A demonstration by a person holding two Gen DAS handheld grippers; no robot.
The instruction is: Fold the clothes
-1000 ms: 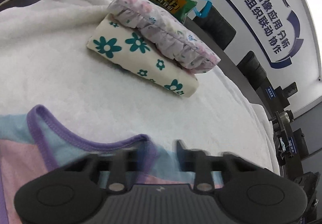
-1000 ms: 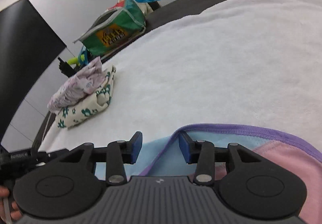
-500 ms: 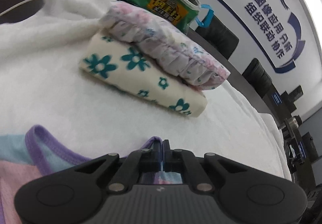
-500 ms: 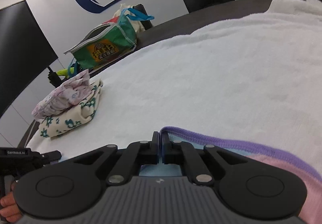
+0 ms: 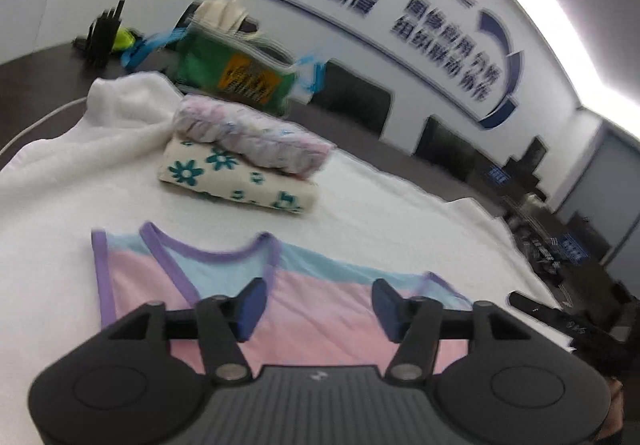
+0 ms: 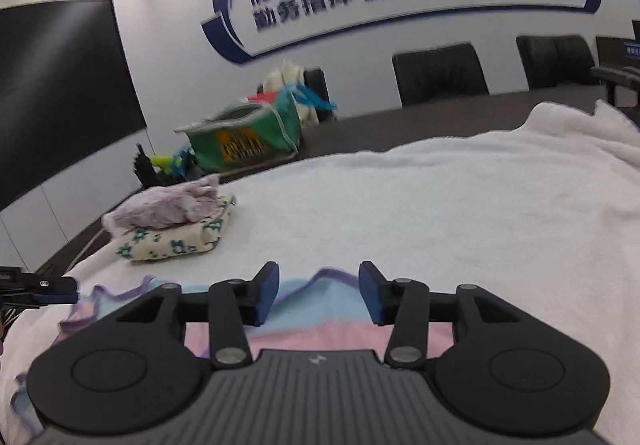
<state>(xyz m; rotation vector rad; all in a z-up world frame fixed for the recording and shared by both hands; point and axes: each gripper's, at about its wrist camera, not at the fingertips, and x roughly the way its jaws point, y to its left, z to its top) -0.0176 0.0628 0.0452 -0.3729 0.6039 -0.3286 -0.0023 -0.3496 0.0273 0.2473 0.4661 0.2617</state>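
Left gripper point(image 5: 318, 303) wide open, holding nothing, just above the pink and blue top point(image 5: 304, 309). Right gripper point(image 6: 318, 293) wide open too, empty, over the top's purple edge. Top flat on the white towel point(image 6: 460, 229). Further back, two folded clothes point(image 5: 244, 161) stacked. Beyond, a green bag point(image 6: 244, 143)

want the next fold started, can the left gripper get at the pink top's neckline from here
Probably yes: the left gripper is open and empty above the pink top, whose purple neckline lies flat and uncovered just ahead.
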